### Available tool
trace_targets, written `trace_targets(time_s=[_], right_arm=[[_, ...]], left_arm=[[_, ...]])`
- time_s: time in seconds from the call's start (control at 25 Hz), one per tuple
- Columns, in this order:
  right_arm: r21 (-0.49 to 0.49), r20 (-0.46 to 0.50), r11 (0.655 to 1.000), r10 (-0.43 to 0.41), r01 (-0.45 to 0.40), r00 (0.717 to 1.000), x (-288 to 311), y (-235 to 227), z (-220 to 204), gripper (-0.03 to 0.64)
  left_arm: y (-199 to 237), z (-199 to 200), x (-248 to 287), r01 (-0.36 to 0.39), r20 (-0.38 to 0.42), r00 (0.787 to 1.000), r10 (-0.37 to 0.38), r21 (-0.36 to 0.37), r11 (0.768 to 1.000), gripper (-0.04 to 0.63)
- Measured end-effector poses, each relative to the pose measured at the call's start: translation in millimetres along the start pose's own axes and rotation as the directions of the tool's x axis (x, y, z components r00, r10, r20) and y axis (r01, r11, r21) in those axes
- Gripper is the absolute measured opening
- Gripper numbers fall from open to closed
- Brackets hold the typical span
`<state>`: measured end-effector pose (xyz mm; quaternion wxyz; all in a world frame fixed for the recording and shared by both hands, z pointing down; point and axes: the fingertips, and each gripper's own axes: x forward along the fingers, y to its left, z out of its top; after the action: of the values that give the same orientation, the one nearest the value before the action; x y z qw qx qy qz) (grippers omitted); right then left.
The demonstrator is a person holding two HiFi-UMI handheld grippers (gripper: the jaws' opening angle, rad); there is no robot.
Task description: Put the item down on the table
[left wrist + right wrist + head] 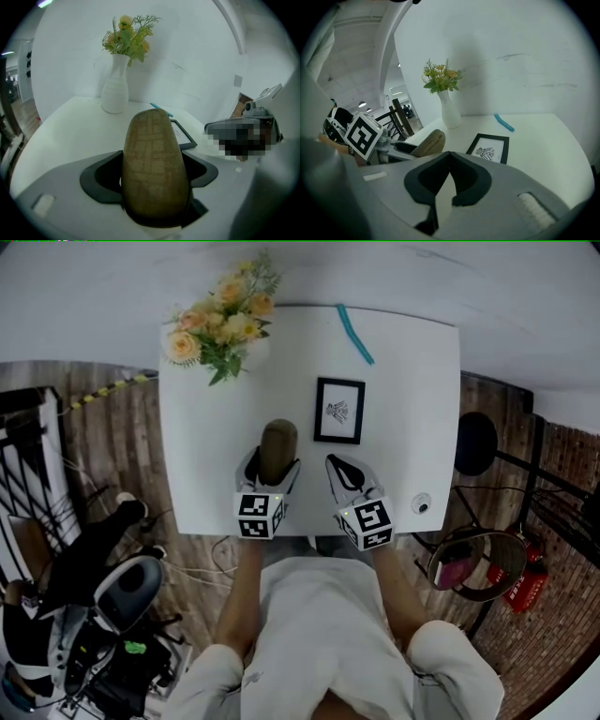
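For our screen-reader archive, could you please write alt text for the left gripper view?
The left gripper is shut on a tan, oblong item with a faint grid pattern. Beyond it on the white table are a white vase of flowers and a black picture frame.

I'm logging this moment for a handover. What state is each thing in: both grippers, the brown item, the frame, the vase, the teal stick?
left gripper: shut on the brown item
brown item: clamped between the left jaws, not yet released
right gripper: shut, nothing between its jaws
picture frame: lying flat, face up, on the table
vase: upright, holding flowers
teal stick: lying flat near the far edge
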<state>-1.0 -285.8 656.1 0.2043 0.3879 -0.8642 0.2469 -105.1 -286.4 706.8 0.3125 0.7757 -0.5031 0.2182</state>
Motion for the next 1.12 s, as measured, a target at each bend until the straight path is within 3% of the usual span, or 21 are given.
trace_targets(time_s=[0.64,1.12], right_arm=[[-0.01,-0.034,1.0,0.026,-0.027,0.999,6,17,-15,0.003],[-0.017,-0.031,1.0,0.018,-0.019,0.999,5,18,-14,0.004]], left_arm=[[7,-16,7,-0.015,-0.031,0.999,0.015,-0.016,1.0,0.41],[2,-14,15,0.005,-0.062,0.998,-0.004,0.016,1.0,0.425]])
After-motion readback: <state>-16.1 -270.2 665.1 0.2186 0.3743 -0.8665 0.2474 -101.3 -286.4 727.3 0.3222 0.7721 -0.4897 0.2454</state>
